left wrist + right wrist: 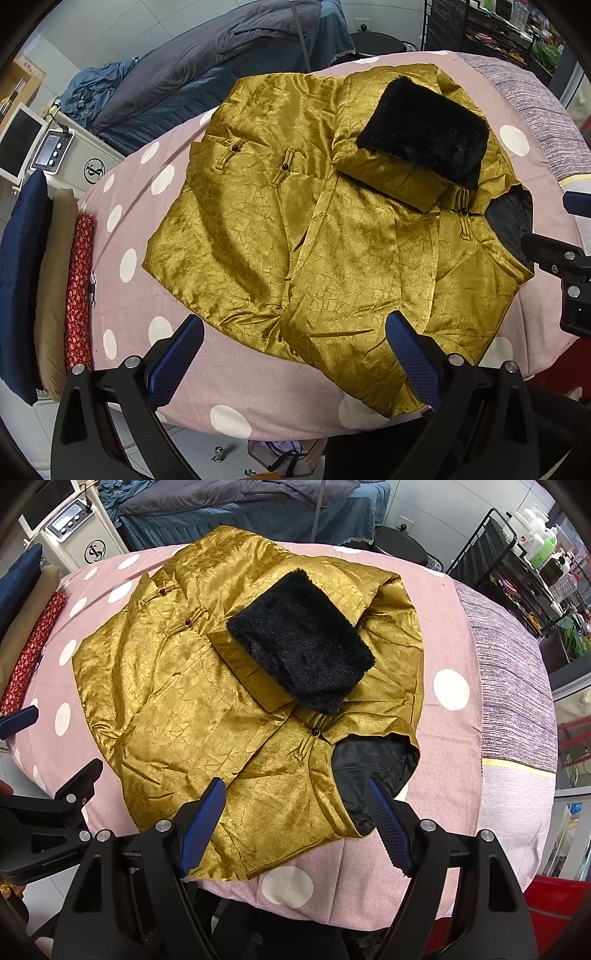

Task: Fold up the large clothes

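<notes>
Surface: bed (236, 376) under a pink dotted sheet, other bedding behind.
Jacket: gold jacket (332, 236) spread mid-bed, fur cuff (424, 144) folded on top, hem at the near edge.
Left gripper (295, 354): jaws open, empty, over the hem.
Right gripper (295, 823): jaws open, empty, nearer the dark lining (369, 764) at the near right corner.

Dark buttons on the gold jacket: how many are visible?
3: two on the jacket's far-left front, one below the black fur cuff. Folds may hide others.

Pink polka-dot bedspread (229, 384), folded navy, tan and red floral fabrics (79, 288), white machine (79, 535), black shelf rack (509, 554)
</notes>
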`<state>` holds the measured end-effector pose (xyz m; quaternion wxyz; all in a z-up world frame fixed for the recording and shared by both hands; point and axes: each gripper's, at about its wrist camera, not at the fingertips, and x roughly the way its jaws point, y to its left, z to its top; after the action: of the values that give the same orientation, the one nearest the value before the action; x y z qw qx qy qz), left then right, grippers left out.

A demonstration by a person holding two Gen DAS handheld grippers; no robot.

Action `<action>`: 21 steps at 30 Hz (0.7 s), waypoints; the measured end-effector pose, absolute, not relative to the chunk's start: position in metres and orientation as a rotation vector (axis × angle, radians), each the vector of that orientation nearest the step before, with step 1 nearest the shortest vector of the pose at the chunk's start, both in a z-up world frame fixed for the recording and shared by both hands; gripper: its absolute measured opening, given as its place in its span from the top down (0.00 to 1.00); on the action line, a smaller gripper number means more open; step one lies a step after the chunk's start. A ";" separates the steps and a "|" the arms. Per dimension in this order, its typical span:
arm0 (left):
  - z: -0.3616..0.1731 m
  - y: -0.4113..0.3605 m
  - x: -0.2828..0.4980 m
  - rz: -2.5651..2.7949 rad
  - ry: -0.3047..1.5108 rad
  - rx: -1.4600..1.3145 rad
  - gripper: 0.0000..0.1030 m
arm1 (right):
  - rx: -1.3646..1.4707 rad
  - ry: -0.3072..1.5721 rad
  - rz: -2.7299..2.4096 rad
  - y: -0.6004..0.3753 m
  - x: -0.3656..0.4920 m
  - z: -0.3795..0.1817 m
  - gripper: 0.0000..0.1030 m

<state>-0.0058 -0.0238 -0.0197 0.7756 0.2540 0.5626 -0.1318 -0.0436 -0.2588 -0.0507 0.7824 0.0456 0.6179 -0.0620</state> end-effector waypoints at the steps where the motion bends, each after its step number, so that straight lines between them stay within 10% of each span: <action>1: -0.020 -0.024 -0.005 -0.286 1.219 0.550 0.06 | 0.099 1.335 -0.134 -0.259 -0.043 -0.051 0.25; 21: -0.032 -0.049 0.004 -0.416 1.254 0.576 0.06 | 0.220 1.341 -0.179 -0.287 -0.045 -0.060 0.25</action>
<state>0.0044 -0.0492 -0.0324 0.7515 0.2637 0.5741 -0.1903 -0.0454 -0.2870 -0.0604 0.7742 0.1017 0.6192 -0.0825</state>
